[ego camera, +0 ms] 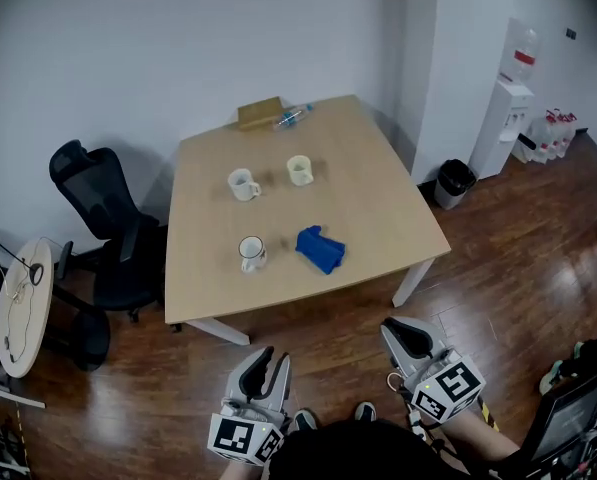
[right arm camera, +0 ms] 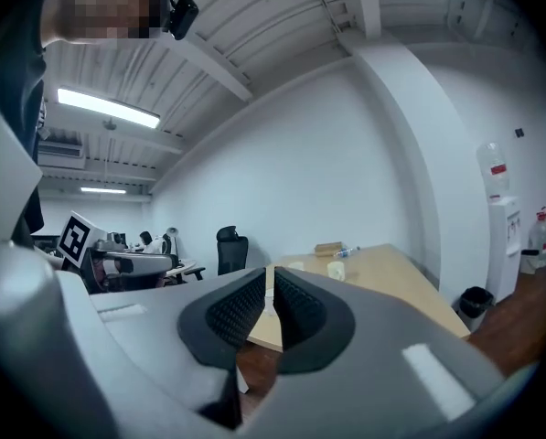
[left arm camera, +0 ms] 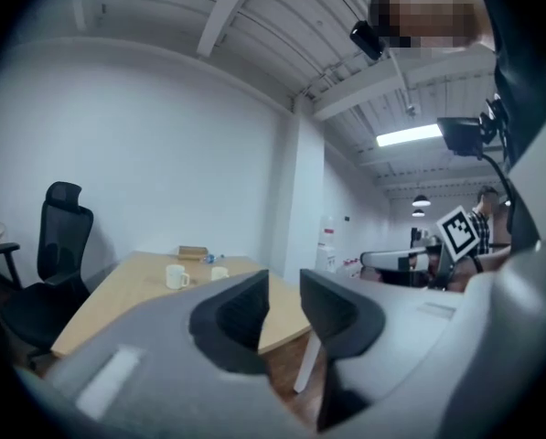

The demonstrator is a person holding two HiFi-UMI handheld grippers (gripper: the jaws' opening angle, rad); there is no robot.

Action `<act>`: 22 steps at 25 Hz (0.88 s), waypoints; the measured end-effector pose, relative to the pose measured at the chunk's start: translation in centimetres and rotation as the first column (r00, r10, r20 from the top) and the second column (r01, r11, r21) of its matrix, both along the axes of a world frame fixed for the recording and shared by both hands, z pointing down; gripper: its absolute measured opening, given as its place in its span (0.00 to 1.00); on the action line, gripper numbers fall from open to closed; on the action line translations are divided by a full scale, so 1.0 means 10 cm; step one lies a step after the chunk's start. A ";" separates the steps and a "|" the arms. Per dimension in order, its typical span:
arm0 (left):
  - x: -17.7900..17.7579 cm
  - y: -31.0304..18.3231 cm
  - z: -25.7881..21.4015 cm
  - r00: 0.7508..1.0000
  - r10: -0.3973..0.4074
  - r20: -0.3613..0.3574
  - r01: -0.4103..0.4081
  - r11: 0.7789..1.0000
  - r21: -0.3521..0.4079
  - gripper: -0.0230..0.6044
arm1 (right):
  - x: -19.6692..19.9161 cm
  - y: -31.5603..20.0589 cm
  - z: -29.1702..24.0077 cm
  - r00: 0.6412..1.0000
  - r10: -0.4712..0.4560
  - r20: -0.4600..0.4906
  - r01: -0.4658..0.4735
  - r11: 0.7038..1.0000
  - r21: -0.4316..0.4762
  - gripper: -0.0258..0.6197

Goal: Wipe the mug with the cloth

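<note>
Three white mugs stand on the light wooden table (ego camera: 378,188): one near the front (ego camera: 252,253), two further back (ego camera: 243,184) (ego camera: 299,169). A crumpled blue cloth (ego camera: 321,249) lies just right of the front mug. Both grippers hang over the wooden floor, well short of the table's front edge. My left gripper (ego camera: 270,363) (left arm camera: 284,277) shows a narrow gap between its jaws, with nothing in it. My right gripper (ego camera: 403,336) (right arm camera: 271,286) is shut and empty. Both gripper views look level across the table at the far mugs (left arm camera: 176,276) (right arm camera: 337,270).
A cardboard box (ego camera: 260,113) and a plastic bottle (ego camera: 291,117) lie at the table's far edge. A black office chair (ego camera: 108,228) stands left of the table, with a round side table (ego camera: 23,303) beyond it. A black bin (ego camera: 455,180) and a water dispenser (ego camera: 506,118) stand at the right.
</note>
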State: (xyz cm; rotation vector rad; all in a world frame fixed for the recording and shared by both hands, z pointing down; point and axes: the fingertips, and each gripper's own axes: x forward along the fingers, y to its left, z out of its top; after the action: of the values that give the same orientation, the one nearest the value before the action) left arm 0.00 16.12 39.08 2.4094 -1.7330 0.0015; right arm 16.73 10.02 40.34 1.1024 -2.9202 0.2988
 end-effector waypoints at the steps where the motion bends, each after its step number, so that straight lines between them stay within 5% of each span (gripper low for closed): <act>1: 0.01 0.02 -0.02 1.000 0.013 -0.004 -0.013 1.000 0.009 0.21 | -0.04 0.04 -0.04 1.000 0.005 0.000 -0.005 1.000 0.016 0.07; 8: -0.17 0.20 -0.19 0.998 0.058 0.003 -0.058 0.996 0.070 0.21 | -0.39 0.24 -0.16 1.000 0.020 -0.006 -0.019 0.998 0.067 0.07; 22: -0.38 0.23 -0.17 0.989 0.146 -0.031 -0.144 0.988 0.059 0.21 | -0.74 0.40 -0.13 0.998 0.045 -0.051 -0.042 0.998 0.057 0.07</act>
State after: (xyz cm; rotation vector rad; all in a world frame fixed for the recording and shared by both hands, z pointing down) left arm -3.81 18.39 37.39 2.5545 -1.5601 -0.0716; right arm 9.36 13.98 39.05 1.1637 -2.8791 0.1874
